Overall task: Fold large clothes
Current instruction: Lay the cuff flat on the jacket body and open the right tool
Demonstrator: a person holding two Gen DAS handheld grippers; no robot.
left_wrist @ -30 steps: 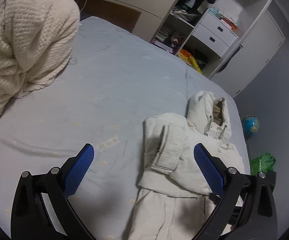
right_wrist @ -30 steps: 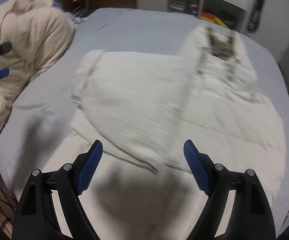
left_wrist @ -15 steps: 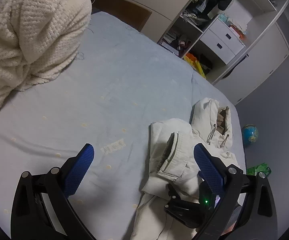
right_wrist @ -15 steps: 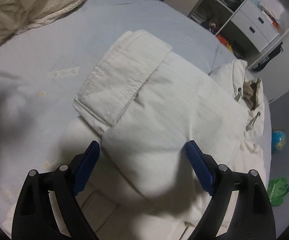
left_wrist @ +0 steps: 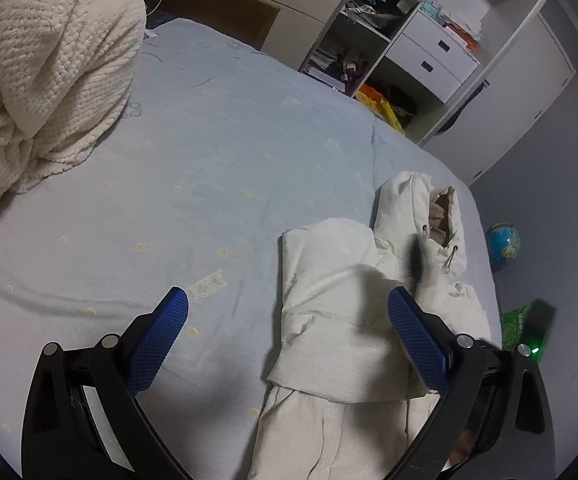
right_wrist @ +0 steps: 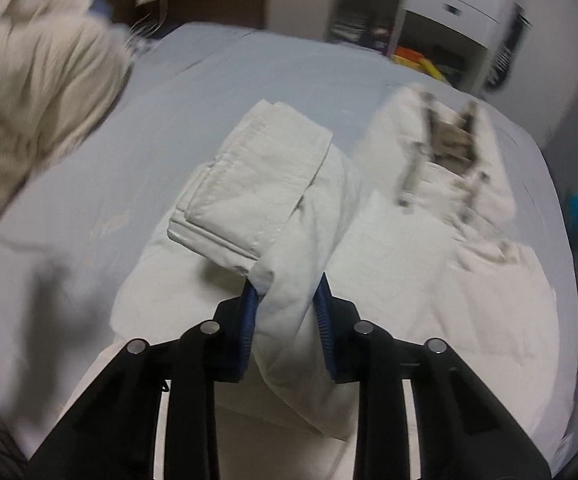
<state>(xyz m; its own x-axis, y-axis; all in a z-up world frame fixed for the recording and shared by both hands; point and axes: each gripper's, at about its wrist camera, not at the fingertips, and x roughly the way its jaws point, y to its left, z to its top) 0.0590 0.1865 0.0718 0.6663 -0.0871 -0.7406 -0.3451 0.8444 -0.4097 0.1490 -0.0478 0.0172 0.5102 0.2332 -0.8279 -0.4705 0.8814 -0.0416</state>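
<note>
Both tools look alike. The left gripper (left_wrist: 288,322) has matte black arms shaped like open triangular frames, and silver round screws dot the joints. Its fingers (left_wrist: 157,344) carry blue pads with a fine dimpled grid. The right gripper (right_wrist: 287,312) has the same blue pads (right_wrist: 249,320) and silver screws.

A bed (left_wrist: 229,152) with a pale blue sheet carries a cream hooded jacket (left_wrist: 349,320) near its right edge. A knitted cream blanket (left_wrist: 37,92) lies heaped well apart, left of the jacket.
</note>
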